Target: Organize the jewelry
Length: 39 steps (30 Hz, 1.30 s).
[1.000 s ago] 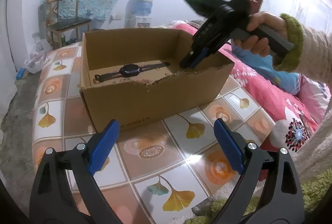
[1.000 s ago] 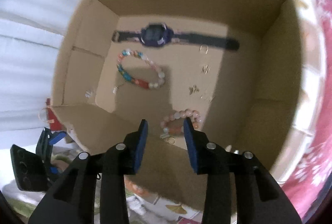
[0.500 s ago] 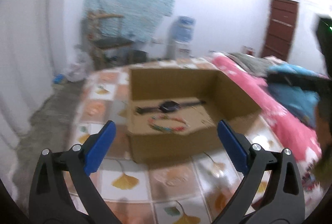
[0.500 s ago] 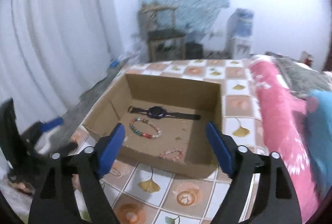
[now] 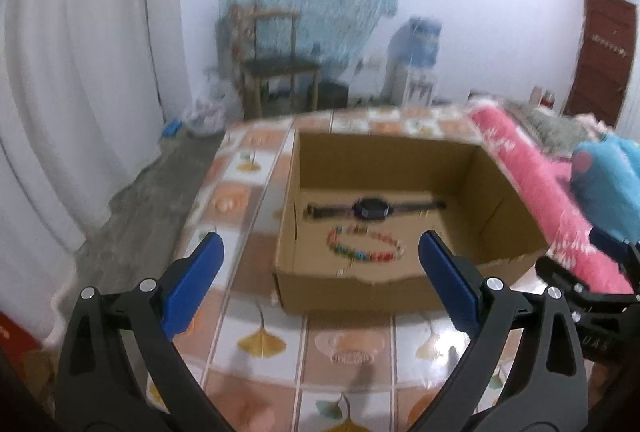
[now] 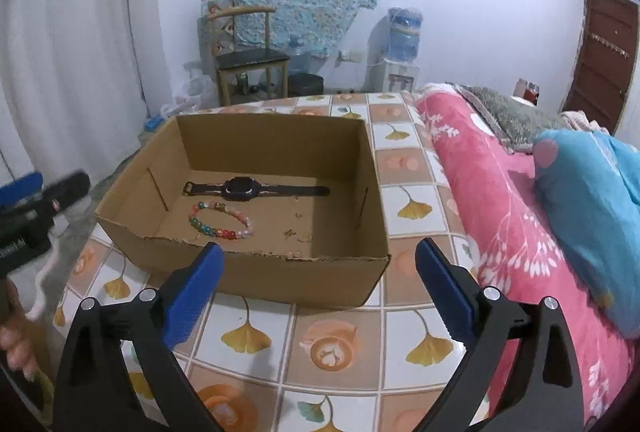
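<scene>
Two grippers: I hold both back from the near edge of the desk [image 6: 340,344], each pointing at the cardboard box [image 6: 256,272].
Left gripper [image 5: 320,286]: jaws spread wide, nothing between them.
Right gripper [image 6: 318,286]: jaws have just been opening and now stand wide, nothing between them.
Cardboard box: open-topped, on the tiled desk toward its left edge; the near wall has a ragged rim.
Smartwatch [image 6: 240,188]: lies flat with its strap stretched out, along the far side of the box floor.
Beaded bracelet [image 6: 220,220]: multicoloured loop just in front of the smartwatch, toward the near wall.
Small gold pieces [image 6: 294,232]: scattered on the box floor to the right of the bracelet; too small for me to tell what they are.
Bed [image 6: 500,200]: pink floral cover, along the desk's right edge.
</scene>
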Each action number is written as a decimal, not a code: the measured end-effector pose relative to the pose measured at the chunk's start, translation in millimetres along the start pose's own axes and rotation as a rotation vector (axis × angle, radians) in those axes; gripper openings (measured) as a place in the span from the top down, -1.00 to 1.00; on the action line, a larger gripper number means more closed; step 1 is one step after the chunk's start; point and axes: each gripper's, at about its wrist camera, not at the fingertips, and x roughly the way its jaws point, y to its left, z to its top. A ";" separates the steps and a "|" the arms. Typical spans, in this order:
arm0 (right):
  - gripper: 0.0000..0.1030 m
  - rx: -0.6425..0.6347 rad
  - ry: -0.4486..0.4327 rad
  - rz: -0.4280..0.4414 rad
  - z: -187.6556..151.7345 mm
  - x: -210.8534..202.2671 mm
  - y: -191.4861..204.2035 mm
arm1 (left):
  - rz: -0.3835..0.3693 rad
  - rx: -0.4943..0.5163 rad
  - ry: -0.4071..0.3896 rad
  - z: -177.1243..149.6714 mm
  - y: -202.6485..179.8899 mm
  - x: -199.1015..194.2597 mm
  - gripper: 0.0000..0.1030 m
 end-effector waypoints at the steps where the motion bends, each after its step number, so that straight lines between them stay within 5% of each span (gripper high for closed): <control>1: -0.84 0.016 0.012 0.003 -0.5 3.3 0.8 | 0.016 0.013 0.018 -1.7 -2.1 2.3 -0.84; 13: -0.86 0.070 0.123 -0.017 -13.2 23.6 0.8 | 0.006 0.042 0.141 -23.2 -18.5 22.4 -0.84; 39: -0.86 0.063 0.184 0.008 -15.2 30.2 6.9 | 0.002 0.012 0.174 -21.3 -11.5 30.5 -0.84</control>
